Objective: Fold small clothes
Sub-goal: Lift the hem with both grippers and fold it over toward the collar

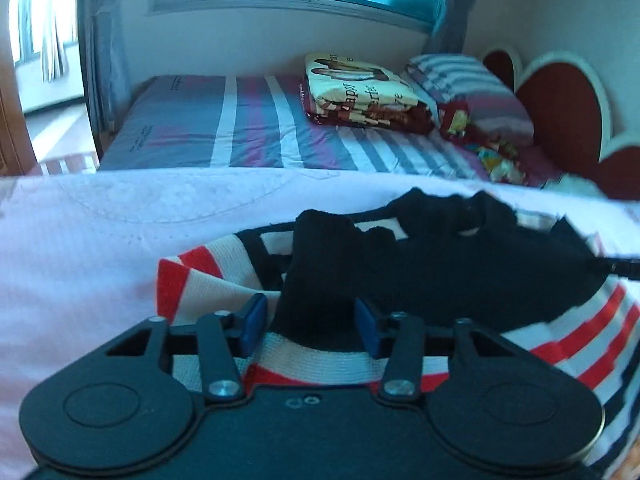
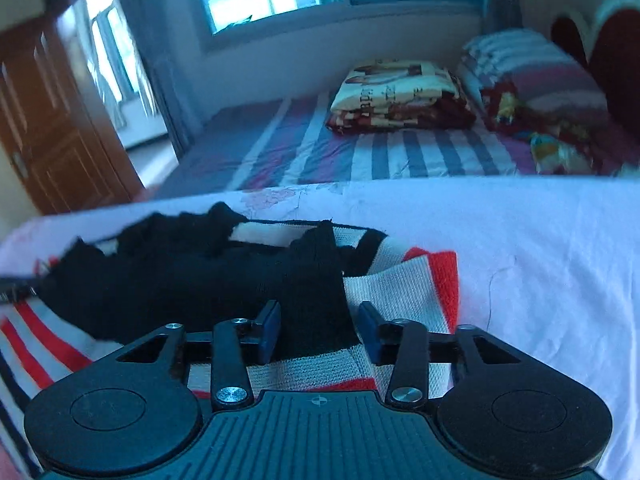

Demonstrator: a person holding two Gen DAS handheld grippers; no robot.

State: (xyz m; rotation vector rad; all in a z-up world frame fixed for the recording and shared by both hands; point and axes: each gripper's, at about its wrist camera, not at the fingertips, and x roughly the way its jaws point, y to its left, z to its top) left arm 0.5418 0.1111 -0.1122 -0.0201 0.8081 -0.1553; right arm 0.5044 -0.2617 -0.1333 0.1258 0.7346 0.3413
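Note:
A small knit garment lies on the pale pink sheet (image 1: 100, 240). It has a black upper part (image 1: 460, 272) and a body with red, white and navy stripes (image 1: 568, 344). My left gripper (image 1: 311, 326) is open, its blue pads (image 1: 253, 320) on either side of a black fold at the garment's left end. My right gripper (image 2: 319, 332) is open, its blue pads (image 2: 270, 330) on either side of a black fold (image 2: 316, 292) at the right end. The striped part (image 2: 400, 284) lies under both grippers. The tip of the other gripper (image 1: 624, 268) shows at the right edge.
Beyond the pink surface is a bed with a striped purple and white cover (image 1: 248, 128). On it lie a folded printed blanket (image 1: 360, 92) and a striped pillow (image 1: 468, 84). A red heart-shaped headboard (image 1: 568, 104) is at the right. A wooden door (image 2: 52, 128) is at the left.

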